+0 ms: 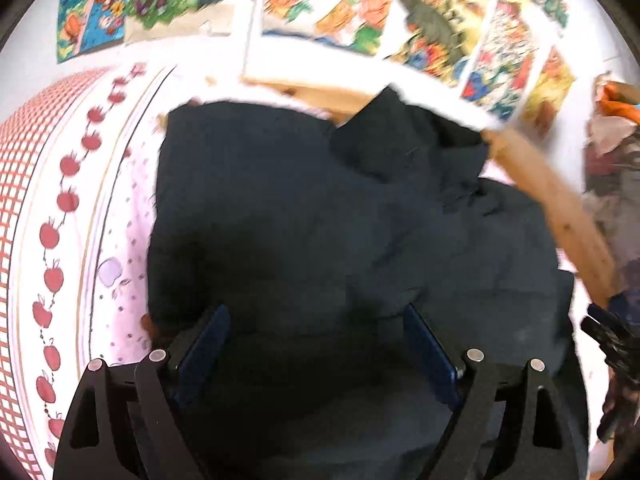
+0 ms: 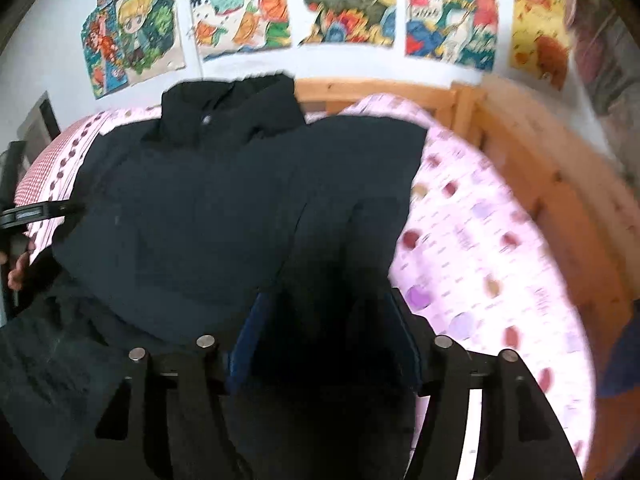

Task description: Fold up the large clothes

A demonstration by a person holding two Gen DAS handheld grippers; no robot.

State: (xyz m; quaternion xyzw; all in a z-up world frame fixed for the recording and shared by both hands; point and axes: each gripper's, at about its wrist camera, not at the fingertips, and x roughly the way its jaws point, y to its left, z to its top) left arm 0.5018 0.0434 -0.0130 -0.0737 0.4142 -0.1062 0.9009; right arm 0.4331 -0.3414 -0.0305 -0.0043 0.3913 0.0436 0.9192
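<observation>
The dark garment (image 2: 208, 208) is near-black with a navy cast, plain and unpatterned, collar (image 2: 232, 108) included. Beneath it the bedsheet (image 2: 480, 240) is pale pink, dotted with small fruit shapes in red, purple and tan (blurred, so the motifs are hard to name). At its side runs a white band with a chain of red apples (image 1: 56, 236), then red-and-white gingham (image 1: 16, 184). The bed frame (image 2: 552, 184) is honey-coloured knotty wood. Posters (image 2: 348, 4) on the white wall are cartoon-bright — orange, green, blue, yellow. The gripper fingers (image 1: 208, 340) are blue — their arms black.
</observation>
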